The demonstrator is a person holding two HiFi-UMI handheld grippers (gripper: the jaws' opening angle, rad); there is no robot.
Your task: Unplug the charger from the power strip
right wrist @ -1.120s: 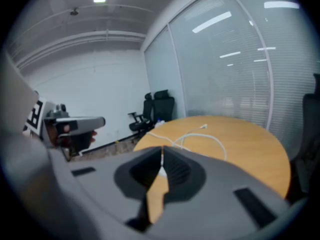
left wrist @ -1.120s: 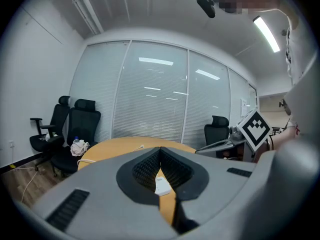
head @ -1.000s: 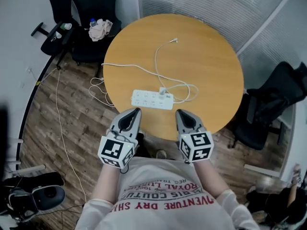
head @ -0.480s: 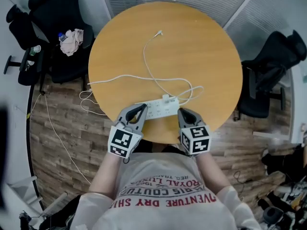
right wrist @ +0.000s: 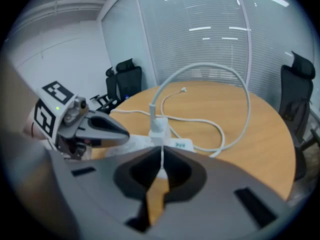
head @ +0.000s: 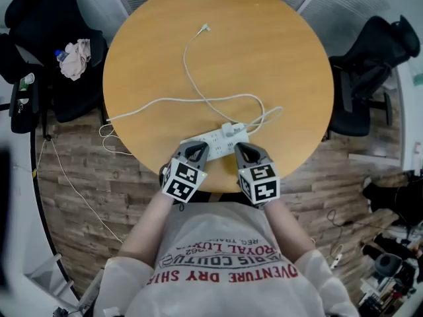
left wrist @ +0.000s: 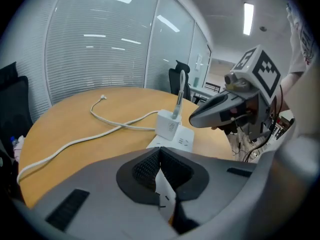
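Head view: a round wooden table [head: 277,58] carries a white power strip [head: 210,140] near its front edge, with the white charger [head: 229,129] plugged in upright towards the strip's right end. The charger's white cable [head: 192,84] runs in loops across the tabletop. The left hand-held gripper [head: 196,152] hangs over the strip's left end, and the right hand-held gripper [head: 242,151] is just beside the charger. The person's shirt [head: 225,269] has red print, seen upside down, reading in part "ROYAL" and "VENTURE DRY".

Left gripper view: the jaw tips meet with nothing clamped. The strip lies beneath them and the charger stands beyond. A small grey mark on the charger is too small to read.

Right gripper view: the jaws are together and empty, in line with the charger. The strip's small label is blurred.
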